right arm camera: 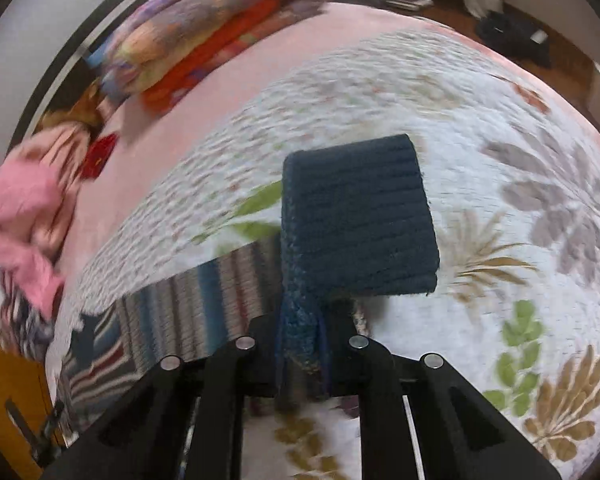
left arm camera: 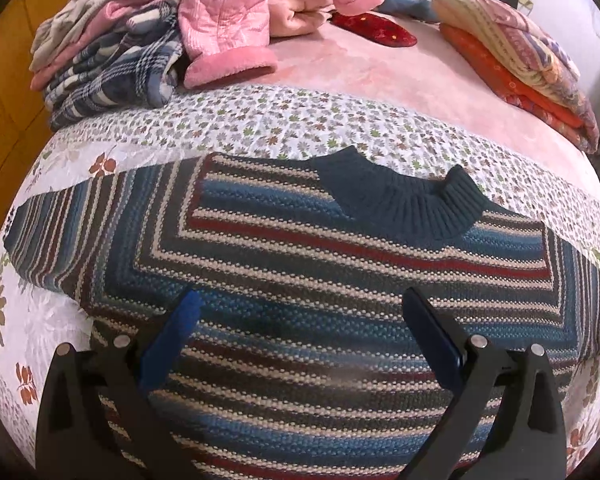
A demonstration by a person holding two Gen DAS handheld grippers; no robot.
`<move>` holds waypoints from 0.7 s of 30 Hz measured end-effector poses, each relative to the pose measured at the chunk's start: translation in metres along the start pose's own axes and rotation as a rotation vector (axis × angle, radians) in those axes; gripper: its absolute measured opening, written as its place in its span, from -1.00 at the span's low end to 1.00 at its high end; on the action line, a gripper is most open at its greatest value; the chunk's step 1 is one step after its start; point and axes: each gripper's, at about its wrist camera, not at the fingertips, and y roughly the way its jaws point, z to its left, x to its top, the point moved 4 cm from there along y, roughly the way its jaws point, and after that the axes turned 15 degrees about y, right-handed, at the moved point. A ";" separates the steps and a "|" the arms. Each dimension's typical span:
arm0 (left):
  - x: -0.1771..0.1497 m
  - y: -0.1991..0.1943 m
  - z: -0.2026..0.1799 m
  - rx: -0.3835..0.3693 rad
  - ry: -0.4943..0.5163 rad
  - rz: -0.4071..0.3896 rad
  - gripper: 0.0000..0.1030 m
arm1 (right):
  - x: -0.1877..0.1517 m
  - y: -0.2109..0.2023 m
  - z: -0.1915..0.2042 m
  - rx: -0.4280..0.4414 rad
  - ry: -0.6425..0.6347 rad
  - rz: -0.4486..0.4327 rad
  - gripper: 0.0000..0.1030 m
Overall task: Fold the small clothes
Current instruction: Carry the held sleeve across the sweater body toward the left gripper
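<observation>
We see the striped sweater (left arm camera: 300, 272) spread flat on the floral quilt (left arm camera: 260, 124), its dark ribbed collar (left arm camera: 404, 200) on the far side from us. Our left gripper (left arm camera: 300, 308) hovers over the sweater's body with its jaws spread wide, holding nothing; the knit lies just below and between its blue-padded fingers (left arm camera: 172, 344). Our right gripper (right arm camera: 304, 344) is clamped tight on a sleeve, and the dark ribbed cuff (right arm camera: 360, 216) juts out beyond the fingertips, lifted above the quilt. The rest of the sweater trails off to its left. Folded clothes (left arm camera: 112, 48) sit piled well beyond.
</observation>
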 end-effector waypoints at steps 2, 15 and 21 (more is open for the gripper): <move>0.000 -0.001 0.002 -0.002 -0.005 0.000 0.94 | -0.013 0.001 0.020 0.027 -0.036 0.024 -0.74; 0.003 -0.007 -0.009 -0.095 0.006 -0.008 0.94 | -0.134 0.031 0.170 0.101 -0.380 0.144 -0.74; 0.005 -0.008 -0.012 -0.159 -0.017 -0.001 0.94 | -0.189 0.054 0.204 0.067 -0.529 0.183 -0.74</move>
